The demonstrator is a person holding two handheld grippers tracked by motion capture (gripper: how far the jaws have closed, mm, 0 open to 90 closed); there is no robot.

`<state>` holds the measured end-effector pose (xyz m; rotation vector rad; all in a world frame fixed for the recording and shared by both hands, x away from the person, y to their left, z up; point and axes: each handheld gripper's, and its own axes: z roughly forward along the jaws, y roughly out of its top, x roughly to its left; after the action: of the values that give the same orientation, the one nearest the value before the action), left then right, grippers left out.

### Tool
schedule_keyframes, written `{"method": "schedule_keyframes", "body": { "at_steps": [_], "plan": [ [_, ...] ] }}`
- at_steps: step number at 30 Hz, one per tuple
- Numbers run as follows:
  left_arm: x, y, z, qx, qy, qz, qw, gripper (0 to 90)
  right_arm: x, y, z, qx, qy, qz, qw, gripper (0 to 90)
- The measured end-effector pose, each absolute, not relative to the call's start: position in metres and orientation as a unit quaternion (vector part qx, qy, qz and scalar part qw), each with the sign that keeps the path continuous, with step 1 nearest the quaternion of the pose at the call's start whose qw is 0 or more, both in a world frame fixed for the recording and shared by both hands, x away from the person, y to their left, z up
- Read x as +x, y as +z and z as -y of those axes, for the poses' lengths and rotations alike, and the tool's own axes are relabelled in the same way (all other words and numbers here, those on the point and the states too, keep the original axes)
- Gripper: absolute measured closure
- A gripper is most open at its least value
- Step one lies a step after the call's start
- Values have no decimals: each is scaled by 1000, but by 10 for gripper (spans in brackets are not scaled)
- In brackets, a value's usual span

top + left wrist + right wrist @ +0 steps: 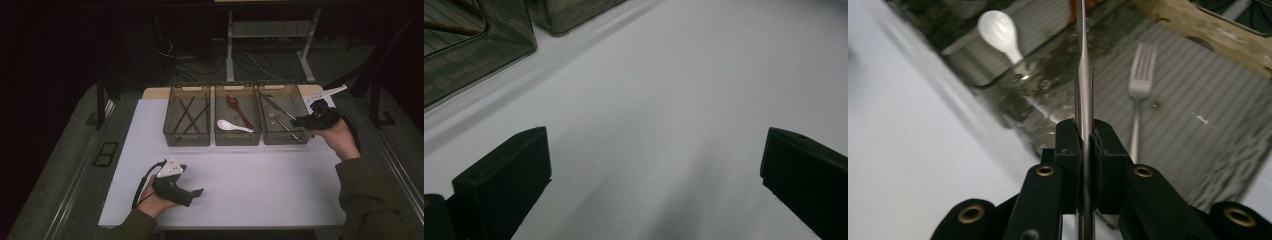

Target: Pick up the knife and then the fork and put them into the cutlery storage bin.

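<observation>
My right gripper (300,121) hangs over the right-hand bin (280,140), shut on the handle of a slim metal utensil (272,103) that reaches out over that bin. In the right gripper view the gripper (1085,132) pinches the silver handle (1083,75); the utensil's far end is cut off at the frame's top. A fork (1140,75) lies in the bin below it. My left gripper (197,192) rests low over the white table (250,175) near the front left. Its jaws stand wide open (654,165) with bare tabletop between them.
Three smoky plastic bins stand in a row at the back. The left bin (187,139) holds dark chopsticks (187,114). The middle bin (237,140) holds a brown spoon (235,104) and a white spoon (229,125). The floor behind the table is dark, with cables and table legs.
</observation>
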<state>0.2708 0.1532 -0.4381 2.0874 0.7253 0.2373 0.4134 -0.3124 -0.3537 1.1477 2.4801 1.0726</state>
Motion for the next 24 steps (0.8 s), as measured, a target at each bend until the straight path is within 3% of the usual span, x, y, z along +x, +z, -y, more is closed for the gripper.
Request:
{"method": "schedule_keyframes", "body": {
  "at_steps": [11, 24],
  "plan": [
    [271, -439, -152, 844, 89, -288, 444, 0, 450, -369, 322, 469, 311, -819, 116, 826],
    [270, -439, -151, 847, 85, -284, 441, 0, 475, -387, 305, 511, 236, -817, 126, 825]
  ]
}}
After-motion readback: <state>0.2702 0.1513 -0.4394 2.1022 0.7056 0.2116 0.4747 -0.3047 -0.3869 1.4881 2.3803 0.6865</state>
